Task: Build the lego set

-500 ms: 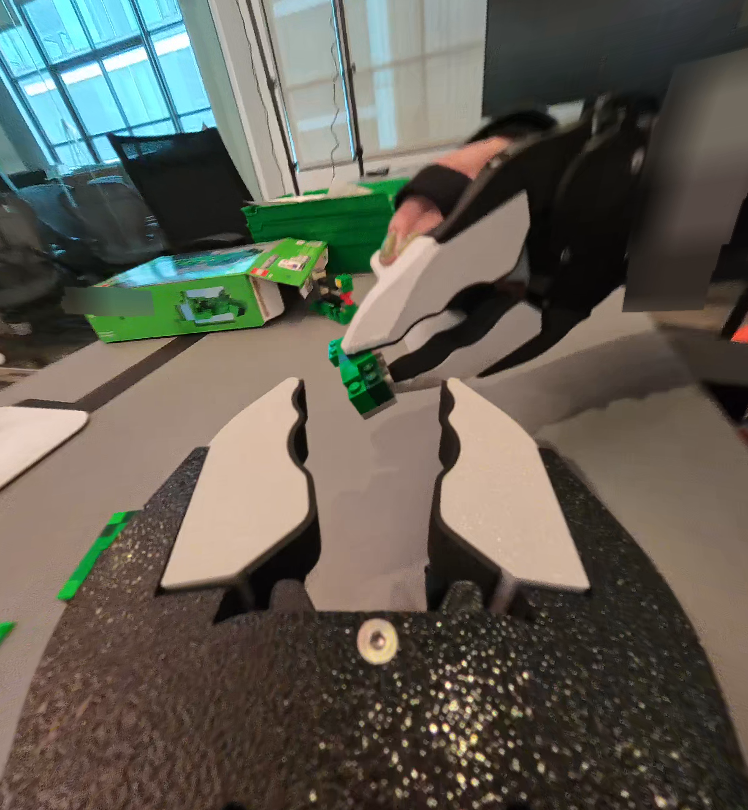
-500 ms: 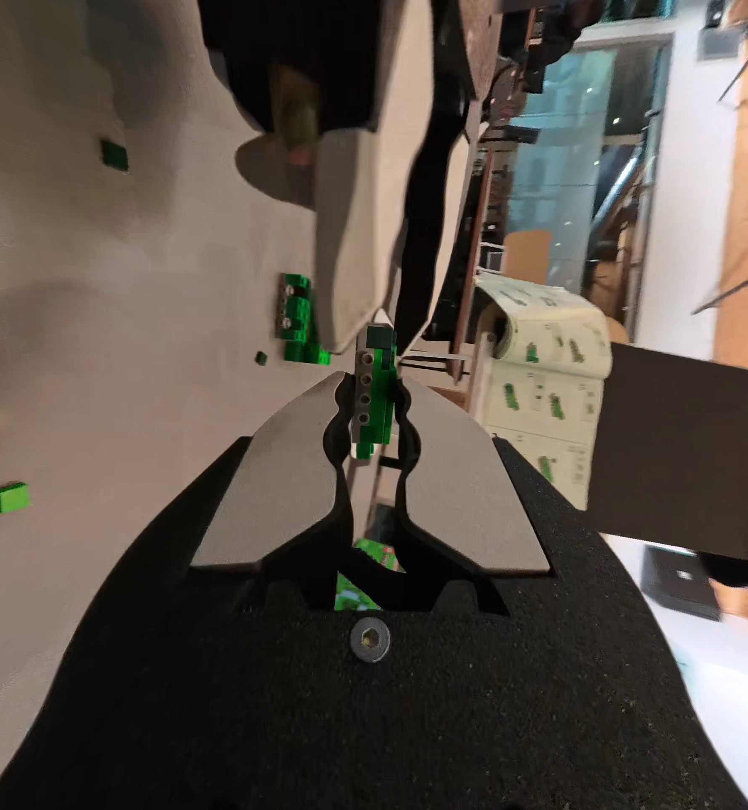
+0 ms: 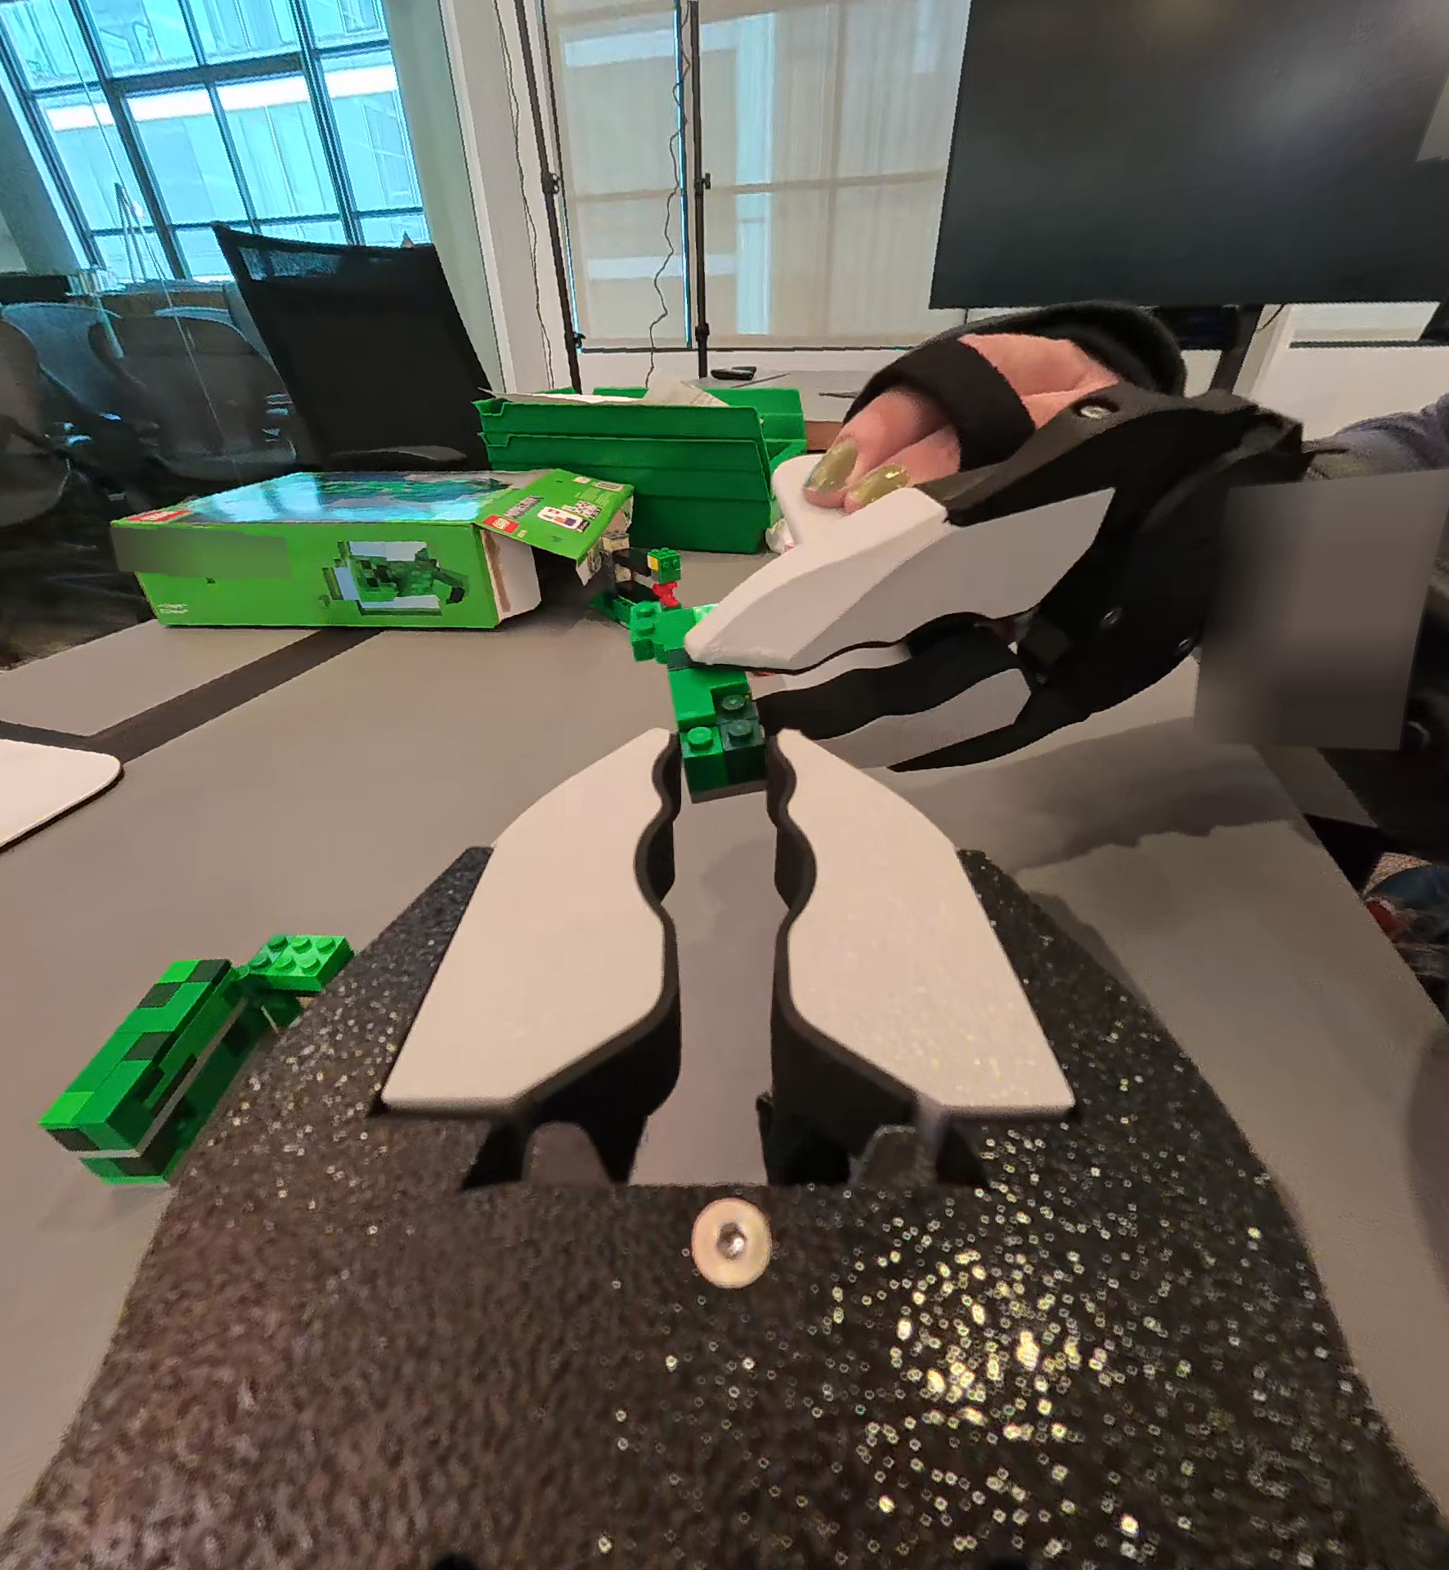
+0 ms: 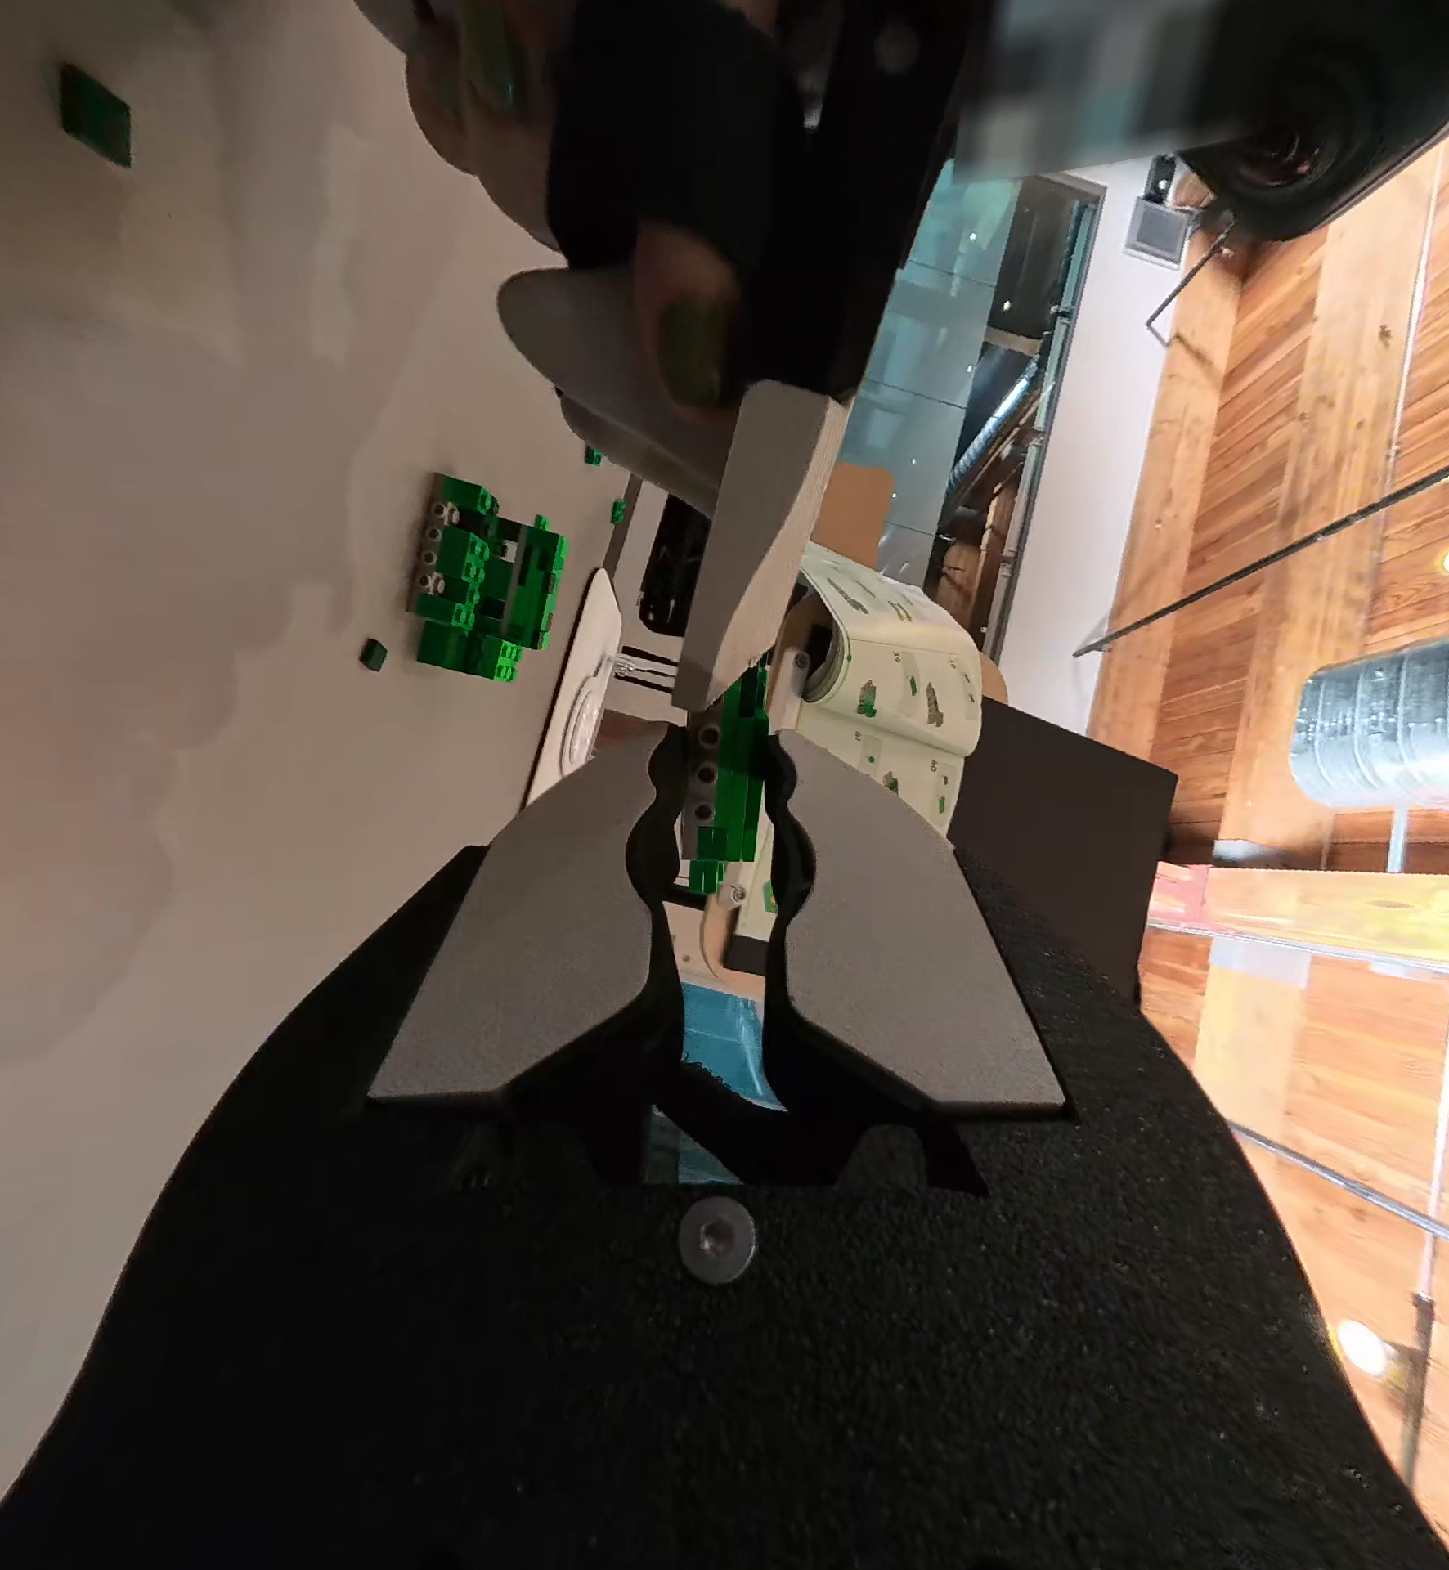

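Grey table (image 3: 364, 765): my right tool (image 3: 725, 671) clamps the light, brittle green brick sub-assembly (image 3: 717, 731); left tool (image 3: 721, 769) apart, bracketing its free end.

The right gripper (image 3: 717, 680) hides the green brick assembly's (image 3: 717, 739) top.

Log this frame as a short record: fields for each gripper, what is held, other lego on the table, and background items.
right gripper: shut on the green lego sub-assembly, held above the table
left gripper: open, its fingertips either side of the sub-assembly's lower end; contact cannot be told
loose lego: a larger green build lying on the table to the left gripper's left; small single pieces scattered
set box: green, lying open-ended on the table's far side
green trays: stacked behind the box
instruction booklet: open, in the right wrist view
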{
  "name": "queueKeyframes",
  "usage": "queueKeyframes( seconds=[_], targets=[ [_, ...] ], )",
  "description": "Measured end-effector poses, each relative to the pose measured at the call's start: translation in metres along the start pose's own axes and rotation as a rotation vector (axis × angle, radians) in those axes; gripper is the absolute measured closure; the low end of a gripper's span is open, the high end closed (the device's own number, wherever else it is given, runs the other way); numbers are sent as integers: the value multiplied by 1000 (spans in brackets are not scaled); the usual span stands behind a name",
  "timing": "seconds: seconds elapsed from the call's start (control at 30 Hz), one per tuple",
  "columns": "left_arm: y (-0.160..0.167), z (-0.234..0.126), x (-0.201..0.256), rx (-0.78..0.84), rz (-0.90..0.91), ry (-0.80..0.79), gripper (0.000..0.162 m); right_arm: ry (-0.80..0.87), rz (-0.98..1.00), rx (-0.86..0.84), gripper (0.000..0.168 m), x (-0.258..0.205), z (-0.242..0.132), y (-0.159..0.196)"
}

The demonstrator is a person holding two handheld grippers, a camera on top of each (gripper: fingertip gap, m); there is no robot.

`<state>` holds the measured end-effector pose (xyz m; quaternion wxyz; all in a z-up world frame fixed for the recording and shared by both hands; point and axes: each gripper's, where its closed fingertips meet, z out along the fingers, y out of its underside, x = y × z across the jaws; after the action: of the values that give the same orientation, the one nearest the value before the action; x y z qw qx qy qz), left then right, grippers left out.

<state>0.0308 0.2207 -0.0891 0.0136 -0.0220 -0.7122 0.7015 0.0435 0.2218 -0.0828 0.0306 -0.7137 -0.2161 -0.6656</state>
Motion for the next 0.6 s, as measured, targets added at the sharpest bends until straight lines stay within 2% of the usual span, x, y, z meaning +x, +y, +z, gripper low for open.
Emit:
queueKeyframes(
  seconds=[0.17, 0.37, 0.5, 0.6],
  targets=[
    [-1, -2, -1, -21, -4, -2, 144, 29, 54, 22, 149, 3, 0, -3],
    [9, 1, 3, -82, -60, 57, 145, -140, 112, 61, 142, -16, 0, -8],
    [16, 4, 8, -134, -11, 62, 144, -175, 67, 77, 147, -21, -1, -10],
    [17, 4, 10, -136, -41, 85, 145, -179, 60, 81, 149, -22, -3, -10]
  ],
)
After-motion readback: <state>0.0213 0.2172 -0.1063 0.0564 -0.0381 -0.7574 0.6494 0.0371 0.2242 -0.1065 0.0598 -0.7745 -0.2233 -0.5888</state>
